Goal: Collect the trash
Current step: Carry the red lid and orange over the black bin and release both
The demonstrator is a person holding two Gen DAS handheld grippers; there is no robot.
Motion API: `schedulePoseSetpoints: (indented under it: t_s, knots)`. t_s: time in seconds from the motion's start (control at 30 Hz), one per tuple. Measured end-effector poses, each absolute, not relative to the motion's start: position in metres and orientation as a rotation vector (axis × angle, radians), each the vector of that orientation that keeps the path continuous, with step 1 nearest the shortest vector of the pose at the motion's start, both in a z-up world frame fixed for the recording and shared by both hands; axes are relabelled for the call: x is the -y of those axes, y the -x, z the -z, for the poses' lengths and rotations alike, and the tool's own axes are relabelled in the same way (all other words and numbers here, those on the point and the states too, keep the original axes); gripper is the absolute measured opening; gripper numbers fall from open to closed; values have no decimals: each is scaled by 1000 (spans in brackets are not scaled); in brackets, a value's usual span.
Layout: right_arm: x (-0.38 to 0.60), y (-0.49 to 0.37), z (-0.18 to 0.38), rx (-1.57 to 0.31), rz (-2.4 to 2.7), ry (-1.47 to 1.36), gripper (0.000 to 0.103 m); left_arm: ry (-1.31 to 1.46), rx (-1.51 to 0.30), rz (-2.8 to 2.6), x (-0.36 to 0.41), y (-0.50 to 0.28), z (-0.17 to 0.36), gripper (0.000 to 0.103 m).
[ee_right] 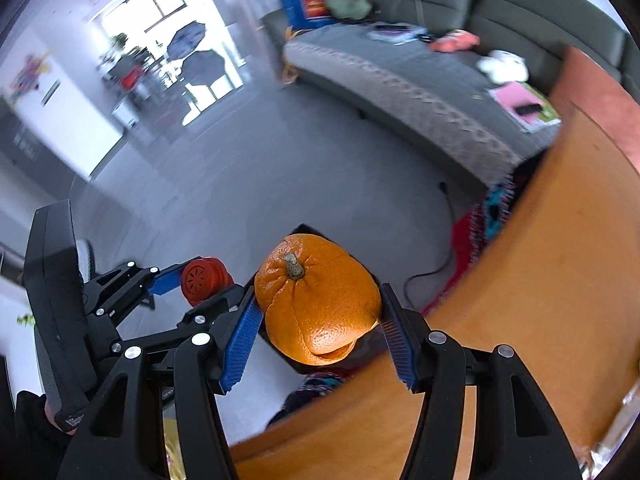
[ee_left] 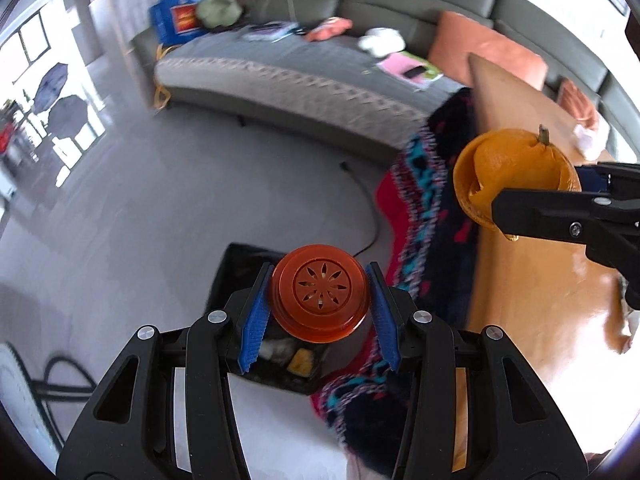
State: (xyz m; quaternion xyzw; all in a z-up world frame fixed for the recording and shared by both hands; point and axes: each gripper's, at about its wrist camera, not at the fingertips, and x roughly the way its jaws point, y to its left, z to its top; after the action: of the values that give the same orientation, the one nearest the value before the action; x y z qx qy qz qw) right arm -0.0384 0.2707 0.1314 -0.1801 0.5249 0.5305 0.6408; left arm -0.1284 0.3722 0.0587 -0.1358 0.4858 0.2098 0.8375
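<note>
My left gripper (ee_left: pixel 319 304) is shut on a round orange-red plastic lid (ee_left: pixel 319 298) with a flower-shaped cut-out; its blue pads (ee_left: pixel 256 316) press on both sides. The lid hangs above a black bin (ee_left: pixel 240 264) on the floor, with scraps inside it. My right gripper (ee_right: pixel 318 320) is shut on an orange peel (ee_right: pixel 316 300) with a stem, held over the same bin (ee_right: pixel 360 352). In the left wrist view the peel (ee_left: pixel 516 168) and the right gripper (ee_left: pixel 496 204) show at the right, over the table edge. The left gripper (ee_right: pixel 192 280) with the lid (ee_right: pixel 202 280) shows at the left in the right wrist view.
A wooden table (ee_left: pixel 540 280) runs along the right, with a patterned rug (ee_left: pixel 432 220) beside and under it. A grey sofa (ee_left: pixel 300 72) with cushions, papers and a blue bag (ee_left: pixel 176 16) stands behind. A black cable (ee_left: pixel 368 216) lies on the grey floor.
</note>
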Motion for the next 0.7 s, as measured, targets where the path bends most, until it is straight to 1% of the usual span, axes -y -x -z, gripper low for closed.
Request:
schedulePoseSetpoints:
  t_s: [0.4, 0.47, 0.53, 0.57, 0.7]
  knots:
    - [-333, 85, -106, -1248, -1295, 494, 60, 362, -1063, -587, -432, 175, -40, 46]
    - [-339, 86, -103, -1254, -1301, 505, 61, 378, -1071, -596, -438, 178, -36, 47]
    - [-349, 88, -97, -1269, -1299, 535, 67, 377, -1090, -619, -442, 181, -33, 78]
    - [-353, 88, -95, -1272, -1296, 541, 69, 367, -1095, -646, -444, 181, -32, 96]
    - [-359, 84, -97, -1264, -1303, 526, 69, 382, -1085, -679, -449, 182, -33, 97]
